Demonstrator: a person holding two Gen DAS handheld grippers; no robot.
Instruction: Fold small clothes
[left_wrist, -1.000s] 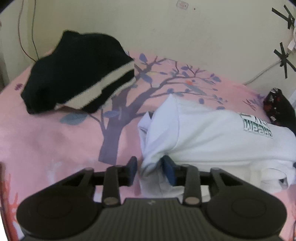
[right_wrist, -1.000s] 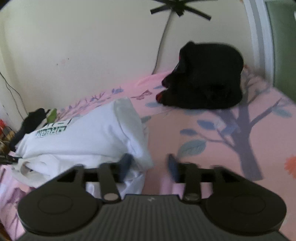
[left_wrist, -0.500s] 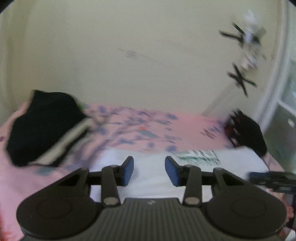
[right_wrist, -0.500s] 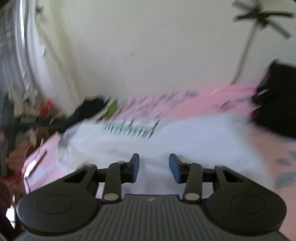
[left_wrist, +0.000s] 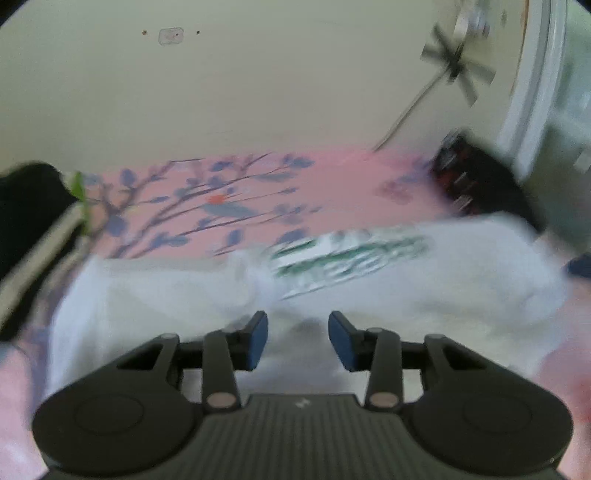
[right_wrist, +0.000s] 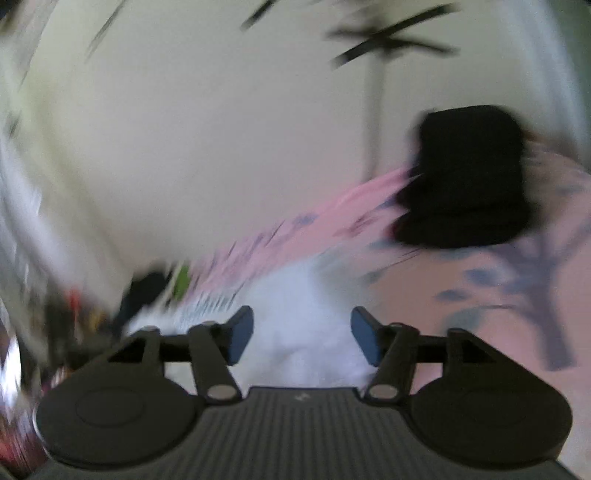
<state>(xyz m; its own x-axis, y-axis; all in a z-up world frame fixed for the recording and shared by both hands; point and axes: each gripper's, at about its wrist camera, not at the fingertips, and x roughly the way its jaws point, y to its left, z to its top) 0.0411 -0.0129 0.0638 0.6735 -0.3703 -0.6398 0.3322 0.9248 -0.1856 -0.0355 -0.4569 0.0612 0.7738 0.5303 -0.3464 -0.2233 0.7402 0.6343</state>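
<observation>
Left gripper (left_wrist: 298, 339) spread wide, blue pads (left_wrist: 257, 338) apart with nothing between them, poised just above the near edge of the white shirt (left_wrist: 177, 295). Right gripper (right_wrist: 302, 338) likewise splayed, pads (right_wrist: 364, 338) well apart and empty, hovering over the same white shirt (right_wrist: 295, 314)

White shirt spread flat across the pink bedsheet (left_wrist: 332, 177), near side bunched into soft ridges, a green printed logo (left_wrist: 347, 254) showing on the upper layer, lettering too blurred to read. In the right wrist view only a pale strip of it visible between the fingers, smeared by motion

Pink bedsheet patterned with a purple tree and blue leaves (right_wrist: 546, 295). Black garment with a cream stripe (left_wrist: 26, 221) lying at the far left edge, apart from the shirt. Another dark bundle (left_wrist: 476, 184) with red flecks at the far right, close to the shirt's far corner; possibly the same as the black heap (right_wrist: 465, 184) in the right wrist view, hard to tell

No containers in sight. Cream wall (left_wrist: 258, 92) behind, black tape crosses (right_wrist: 388, 40) on it, a cable running down
</observation>
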